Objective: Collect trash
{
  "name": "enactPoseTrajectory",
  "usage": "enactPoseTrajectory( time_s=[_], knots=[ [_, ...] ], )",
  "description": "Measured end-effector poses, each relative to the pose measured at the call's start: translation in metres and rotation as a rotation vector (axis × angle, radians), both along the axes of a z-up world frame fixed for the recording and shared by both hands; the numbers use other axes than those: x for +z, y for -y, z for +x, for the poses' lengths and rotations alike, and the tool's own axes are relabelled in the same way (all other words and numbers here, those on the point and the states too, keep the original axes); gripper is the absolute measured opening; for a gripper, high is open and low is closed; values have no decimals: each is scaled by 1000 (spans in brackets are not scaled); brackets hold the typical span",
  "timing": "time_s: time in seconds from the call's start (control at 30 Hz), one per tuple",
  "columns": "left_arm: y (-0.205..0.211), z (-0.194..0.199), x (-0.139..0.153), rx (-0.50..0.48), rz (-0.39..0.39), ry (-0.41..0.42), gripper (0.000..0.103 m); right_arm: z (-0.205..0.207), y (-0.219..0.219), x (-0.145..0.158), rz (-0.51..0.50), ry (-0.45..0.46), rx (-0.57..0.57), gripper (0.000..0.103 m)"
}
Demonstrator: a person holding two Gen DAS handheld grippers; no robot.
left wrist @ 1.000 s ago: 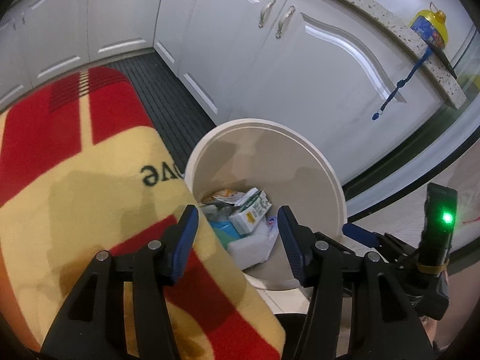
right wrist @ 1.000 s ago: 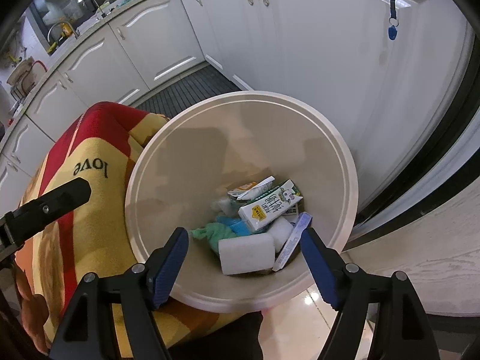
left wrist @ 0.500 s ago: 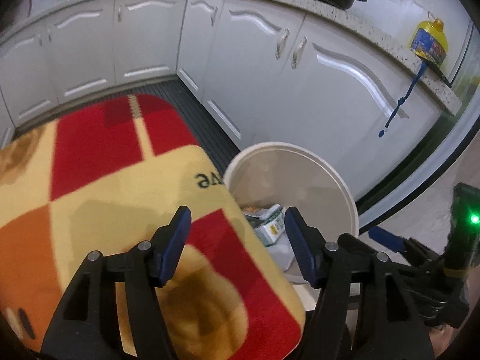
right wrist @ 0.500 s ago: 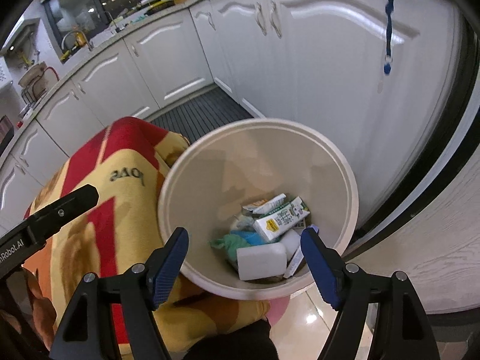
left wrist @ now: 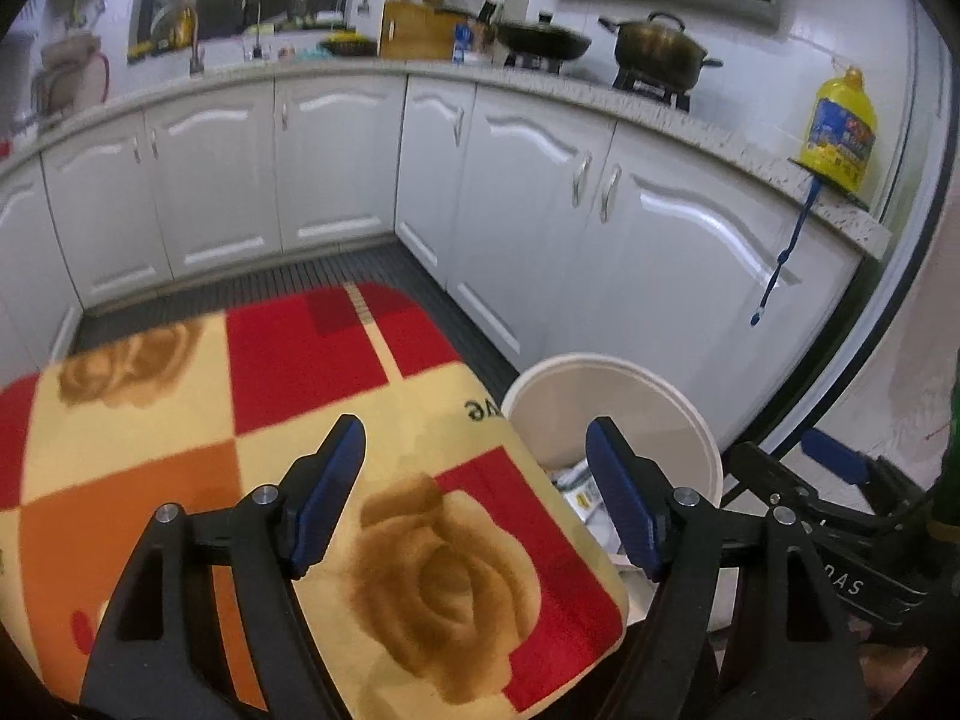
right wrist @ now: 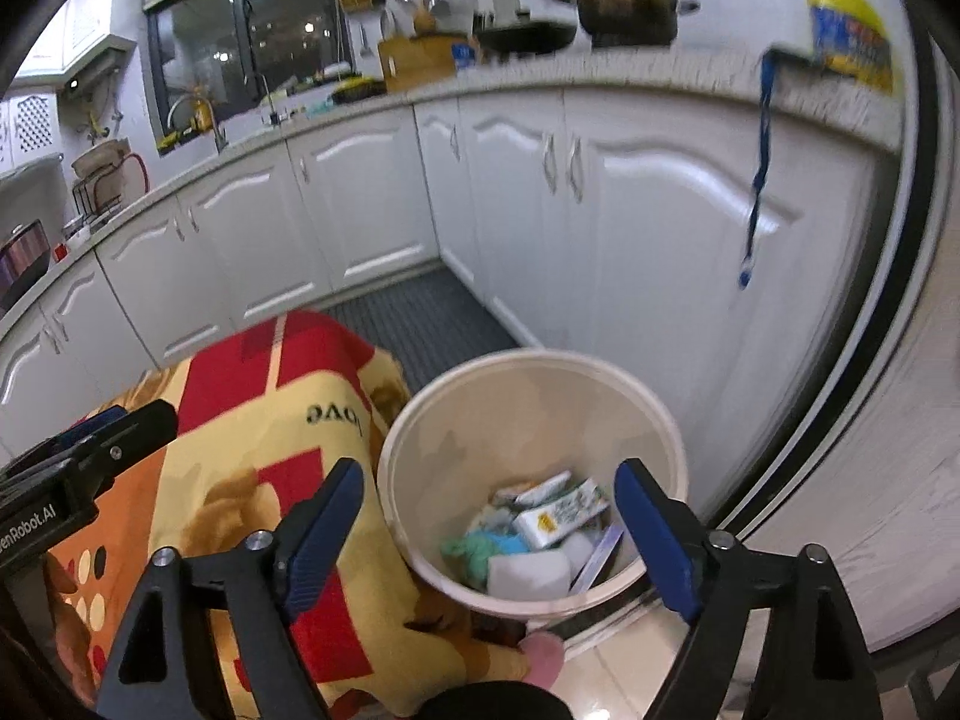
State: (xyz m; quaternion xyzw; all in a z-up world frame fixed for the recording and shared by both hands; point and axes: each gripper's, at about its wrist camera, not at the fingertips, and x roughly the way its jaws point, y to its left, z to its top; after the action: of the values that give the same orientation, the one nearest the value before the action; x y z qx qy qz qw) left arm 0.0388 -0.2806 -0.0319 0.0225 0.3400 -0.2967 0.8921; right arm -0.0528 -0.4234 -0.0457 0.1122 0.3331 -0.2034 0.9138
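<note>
A round cream trash bin [right wrist: 420,438] stands on the floor by the white cabinets; it also shows in the left wrist view [left wrist: 666,402]. Inside lie a milk carton [right wrist: 561,519], a white block [right wrist: 528,573], a green crumpled piece [right wrist: 474,546] and other scraps. My right gripper [right wrist: 489,531] is open and empty, raised above the bin. My left gripper [left wrist: 480,495] is open and empty over the red and yellow cloth [left wrist: 240,420], left of the bin. The right gripper's body [left wrist: 840,510] shows at the right of the left wrist view.
The red and yellow patterned cloth [right wrist: 258,438] covers a surface right beside the bin. White cabinets [left wrist: 540,180] run along the back and right under a countertop with pots [left wrist: 657,54] and a yellow oil bottle [left wrist: 840,126]. A dark ribbed mat [right wrist: 414,312] covers the floor.
Both grippers have risen and tilted up away from the bin, so the bin looks smaller and the countertop has come into view. Both stay open and empty.
</note>
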Motion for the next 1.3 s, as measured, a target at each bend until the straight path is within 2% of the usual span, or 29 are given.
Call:
enactPoseTrajectory(
  time_s=[0.17, 0.57, 0.9, 1.3],
  knots=[
    [-8, -21, 18, -4, -13, 85, 76, -17, -15, 18, -69, 51, -15, 88],
    [-19, -57, 48, 5, -30, 210, 76, -55, -28, 50, -112, 155, -53, 90],
    [-30, -65, 55, 9, -70, 214, 76, -70, -43, 70, -150, 214, -53, 92],
    [-32, -72, 56, 52, -35, 276, 76, -77, -55, 79, -184, 243, -61, 92]
  ],
)
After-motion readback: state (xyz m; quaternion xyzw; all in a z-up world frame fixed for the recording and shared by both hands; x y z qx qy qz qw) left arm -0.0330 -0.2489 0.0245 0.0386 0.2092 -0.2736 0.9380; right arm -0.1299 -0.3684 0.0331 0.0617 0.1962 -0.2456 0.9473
